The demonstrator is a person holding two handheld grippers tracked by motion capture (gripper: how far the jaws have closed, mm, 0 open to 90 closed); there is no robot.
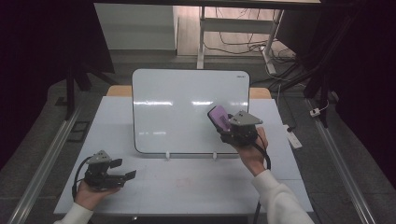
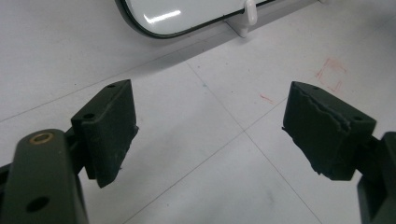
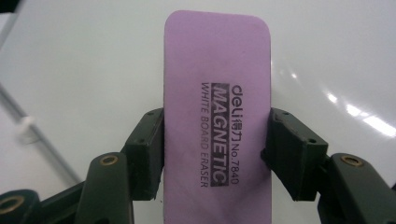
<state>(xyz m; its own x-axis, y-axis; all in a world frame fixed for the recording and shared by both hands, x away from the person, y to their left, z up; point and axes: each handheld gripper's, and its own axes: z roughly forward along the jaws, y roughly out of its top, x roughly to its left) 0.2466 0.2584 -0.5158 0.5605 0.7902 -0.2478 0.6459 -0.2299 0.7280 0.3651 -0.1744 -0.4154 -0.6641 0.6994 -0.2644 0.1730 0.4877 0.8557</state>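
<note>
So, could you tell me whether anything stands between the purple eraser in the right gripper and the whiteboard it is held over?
Nothing visible does. The right gripper grips the purple eraser by its long sides, and the whiteboard surface around it looks bare, apart from light reflections.

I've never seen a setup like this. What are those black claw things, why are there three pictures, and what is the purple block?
No machine moves here: a person holds a hand tool with two black jaws in each hand. One picture is taken from above the table. The other two come from small cameras riding on each tool, looking along its jaws. On the table stands a whiteboard, propped on small white feet. The right gripper is clamped on a purple magnetic whiteboard eraser, held close in front of the board. The left gripper is open and holds nothing, low over the white table with the board's lower edge beyond it.
</note>
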